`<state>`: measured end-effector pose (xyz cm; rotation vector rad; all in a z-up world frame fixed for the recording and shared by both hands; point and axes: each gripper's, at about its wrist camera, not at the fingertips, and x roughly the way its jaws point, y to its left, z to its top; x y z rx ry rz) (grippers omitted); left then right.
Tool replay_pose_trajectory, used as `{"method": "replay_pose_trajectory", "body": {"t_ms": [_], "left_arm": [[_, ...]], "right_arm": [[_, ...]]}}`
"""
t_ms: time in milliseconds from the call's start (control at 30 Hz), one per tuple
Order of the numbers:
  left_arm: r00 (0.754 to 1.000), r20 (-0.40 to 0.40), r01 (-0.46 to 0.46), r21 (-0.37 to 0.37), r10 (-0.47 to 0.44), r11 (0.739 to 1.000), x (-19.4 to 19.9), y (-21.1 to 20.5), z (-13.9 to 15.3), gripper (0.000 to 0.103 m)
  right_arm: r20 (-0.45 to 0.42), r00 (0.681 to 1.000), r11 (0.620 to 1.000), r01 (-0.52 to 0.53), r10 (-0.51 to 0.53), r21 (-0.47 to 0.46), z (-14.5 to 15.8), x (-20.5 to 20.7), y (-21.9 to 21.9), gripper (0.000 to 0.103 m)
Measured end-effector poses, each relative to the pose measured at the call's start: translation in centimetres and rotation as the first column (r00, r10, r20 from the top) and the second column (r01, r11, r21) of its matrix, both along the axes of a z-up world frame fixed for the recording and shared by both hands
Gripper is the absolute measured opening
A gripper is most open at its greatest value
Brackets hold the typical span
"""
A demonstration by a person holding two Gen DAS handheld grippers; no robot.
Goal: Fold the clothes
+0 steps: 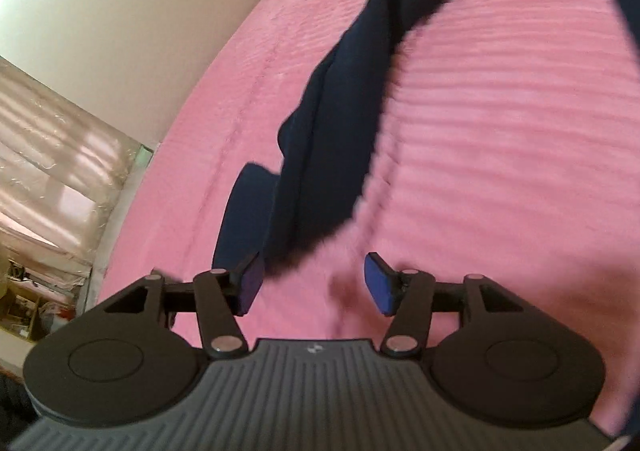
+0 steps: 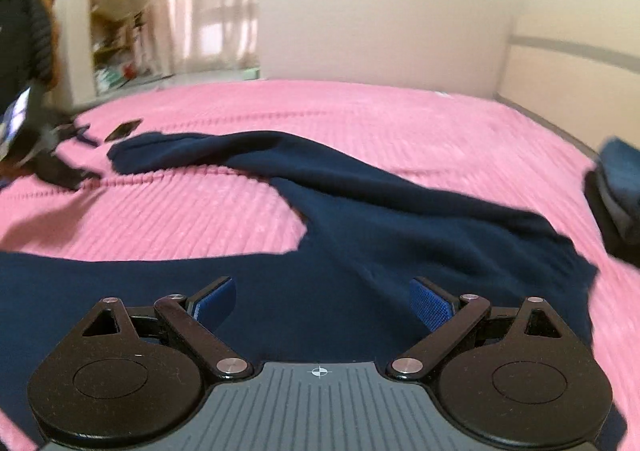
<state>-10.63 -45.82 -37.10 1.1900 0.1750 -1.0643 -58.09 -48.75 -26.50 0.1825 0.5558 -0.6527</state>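
Navy garment (image 2: 400,219) sprawls on pink bedspread (image 2: 360,111); both tools gape.

Navy blue garment (image 2: 400,219), pink ribbed bedspread (image 1: 500,131), blue-padded black fingers (image 1: 378,283), cream wall (image 2: 380,3)

Left tool (image 1: 316,283), right tool (image 2: 322,305): black linkages, silver rivets, blue pads.

A bed with a ribbed pink cover (image 2: 200,211) fills the frame's middle; a navy garment (image 2: 380,219) sprawls across it, and darker folded clothes (image 2: 616,203) sit at its right edge.
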Motion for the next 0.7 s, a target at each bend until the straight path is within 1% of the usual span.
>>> {"method": "replay_pose_trajectory", "body": {"t_ms": [67,100,133,167,200,267,333,433,533,567,633,700], "left_arm": [[0.999,-0.033,-0.025,-0.013,0.024,1.0,1.7,-2.0,-0.5,0.051],[0.997,-0.065,-0.042,-0.014,0.041,0.999,2.7,-2.8,-0.6,0.042],[0.993,-0.104,-0.054,-0.005,0.053,0.999,3.5,-3.5,-0.6,0.017],[0.991,-0.123,-0.055,-0.003,0.054,0.998,3.9,-3.7,-0.4,0.011],[0.99,-0.134,-0.053,-0.004,0.052,0.999,4.3,-3.7,-0.1,0.009],[0.992,-0.122,-0.028,-0.019,0.026,0.999,4.0,-2.9,1.3,0.008],[0.994,-0.109,-0.01,-0.057,0.004,0.998,3.0,-1.0,3.8,0.007],[0.993,-0.112,0.01,-0.125,-0.025,0.992,0.6,3.0,9.3,0.007],[0.987,-0.151,0.034,-0.176,-0.061,0.984,-1.2,7.2,15.1,0.007],[0.985,-0.159,0.034,-0.188,-0.064,0.982,-1.4,8.2,16.7,0.007],[0.98,-0.198,-0.006,-0.194,-0.033,0.981,-0.7,9.1,18.6,0.007],[0.971,-0.24,-0.051,-0.194,0.003,0.98,0.3,9.8,20.2,0.008]], "right_arm": [[-0.006,1.0,1.0,0.006,-0.006,0.008,-0.8,0.9,-0.9,0.096],[-0.008,1.0,1.0,0.014,-0.014,0.016,-1.2,1.2,-1.2,0.096],[-0.008,1.0,0.999,0.027,-0.027,0.026,-1.5,1.4,-1.4,0.096],[-0.007,0.999,0.998,0.042,-0.041,0.036,-1.7,1.6,-1.6,0.096],[-0.003,0.999,0.998,0.051,-0.051,0.047,-1.8,1.6,-1.7,0.096],[0.005,0.999,0.997,0.053,-0.053,0.059,-1.7,1.4,-1.3,0.096],[0.005,0.999,0.998,0.044,-0.044,0.052,-1.2,1.1,-0.3,0.096],[0.015,0.999,0.999,0.033,-0.034,0.027,0.0,0.2,1.5,0.096],[0.025,0.999,0.999,0.042,-0.042,0.005,1.0,-0.9,2.8,0.096],[0.027,0.999,0.999,0.044,-0.044,0.0,1.2,-1.2,3.1,0.096],[0.029,0.998,0.999,0.049,-0.048,-0.009,1.5,-1.6,3.7,0.097],[0.03,0.998,0.999,0.051,-0.051,-0.009,1.5,-1.5,3.9,0.101]]}}
